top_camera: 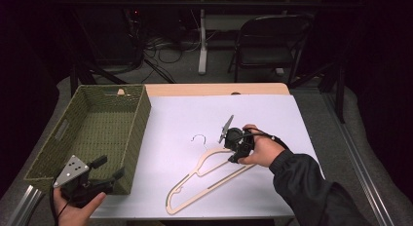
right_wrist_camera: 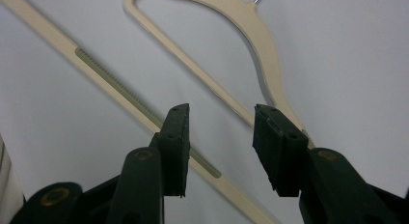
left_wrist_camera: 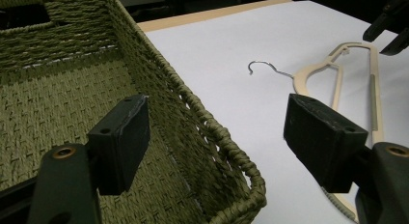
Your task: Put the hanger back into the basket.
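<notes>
A cream plastic hanger [top_camera: 208, 158] with a metal hook [top_camera: 198, 137] lies flat on the white sheet [top_camera: 219, 111]. My right gripper [top_camera: 232, 157] is over the hanger's right end, tilted down at it. In the right gripper view its jaws [right_wrist_camera: 219, 132] stand apart above the hanger [right_wrist_camera: 260, 35], one over each of its two bars, pressing on nothing. My left gripper [top_camera: 109, 167] is held open at the near right corner of the green woven basket [top_camera: 141, 116]. In the left gripper view it [left_wrist_camera: 217, 132] straddles the basket's rim [left_wrist_camera: 231, 151], with the hanger [left_wrist_camera: 308, 69] beyond.
The basket has nothing in it and takes up the table's left side. The table's wooden far edge [top_camera: 214, 88] shows beyond the sheet. A folding chair [top_camera: 268, 36] and a desk leg [top_camera: 202, 41] stand on the floor behind.
</notes>
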Demonstrator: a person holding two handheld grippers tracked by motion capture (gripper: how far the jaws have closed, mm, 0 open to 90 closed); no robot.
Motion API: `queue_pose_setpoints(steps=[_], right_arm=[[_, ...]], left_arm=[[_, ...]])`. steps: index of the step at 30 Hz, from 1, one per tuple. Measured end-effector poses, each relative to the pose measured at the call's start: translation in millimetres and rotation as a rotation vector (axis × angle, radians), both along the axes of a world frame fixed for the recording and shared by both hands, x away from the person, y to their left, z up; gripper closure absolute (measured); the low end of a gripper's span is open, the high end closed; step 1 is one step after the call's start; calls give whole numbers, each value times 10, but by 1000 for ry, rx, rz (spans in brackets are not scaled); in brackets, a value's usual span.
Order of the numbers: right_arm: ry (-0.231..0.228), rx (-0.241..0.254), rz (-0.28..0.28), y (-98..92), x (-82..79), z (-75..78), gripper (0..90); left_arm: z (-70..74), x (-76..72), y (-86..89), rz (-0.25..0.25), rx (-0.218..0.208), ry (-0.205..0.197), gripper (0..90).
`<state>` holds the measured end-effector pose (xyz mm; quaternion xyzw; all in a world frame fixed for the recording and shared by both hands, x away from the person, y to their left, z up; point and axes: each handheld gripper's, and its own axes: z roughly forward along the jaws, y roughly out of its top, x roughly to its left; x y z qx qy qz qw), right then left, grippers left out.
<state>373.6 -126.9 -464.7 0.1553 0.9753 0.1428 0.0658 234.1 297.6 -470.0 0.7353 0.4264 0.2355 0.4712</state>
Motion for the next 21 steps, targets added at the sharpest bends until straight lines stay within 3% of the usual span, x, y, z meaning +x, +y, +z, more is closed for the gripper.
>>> queue_pose_setpoints(steps=[16, 21], right_arm=[[-3, -22, 95, 325, 23, -120, 583], [23, -51, 122, 399, 42, -227, 580]], left_arm=[[-1, -6, -6, 2, -4, -2, 247], [-7, -3, -5, 0, -4, 0, 247]])
